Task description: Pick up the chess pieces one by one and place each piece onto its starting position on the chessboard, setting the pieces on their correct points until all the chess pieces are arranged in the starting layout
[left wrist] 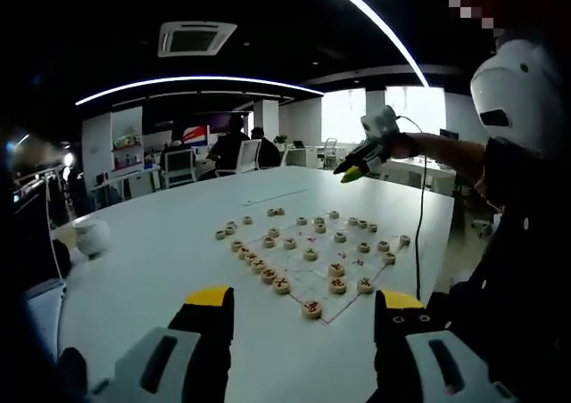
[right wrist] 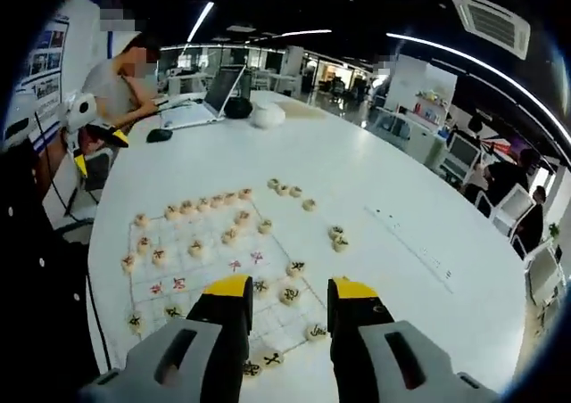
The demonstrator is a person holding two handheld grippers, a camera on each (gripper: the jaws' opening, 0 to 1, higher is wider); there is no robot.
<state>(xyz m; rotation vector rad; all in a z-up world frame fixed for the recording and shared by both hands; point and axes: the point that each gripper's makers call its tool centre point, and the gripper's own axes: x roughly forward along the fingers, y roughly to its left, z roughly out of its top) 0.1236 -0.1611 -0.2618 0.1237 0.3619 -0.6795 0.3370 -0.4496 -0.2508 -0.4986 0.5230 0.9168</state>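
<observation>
The chessboard (left wrist: 308,274) is a pale sheet with red lines on the white table. Round wooden chess pieces (left wrist: 268,275) with red or black characters stand on it, mostly along its edges. Other pieces (right wrist: 337,234) lie loose on the table beyond the board (right wrist: 210,283). My left gripper (left wrist: 305,307) is open and holds nothing, low over the table short of the board's near corner. My right gripper (right wrist: 290,298) is open and bare, above the board's black side. In the left gripper view the right gripper (left wrist: 364,160) hangs high over the table's far side. The left gripper (right wrist: 98,151) appears at the table's left edge.
A seated person works at a laptop (right wrist: 201,109) at the table's far end, with a mouse (right wrist: 159,135) and a white rounded object (right wrist: 268,115) nearby. A black cable (left wrist: 419,234) hangs by the board's right side. Office chairs and people sit beyond the table.
</observation>
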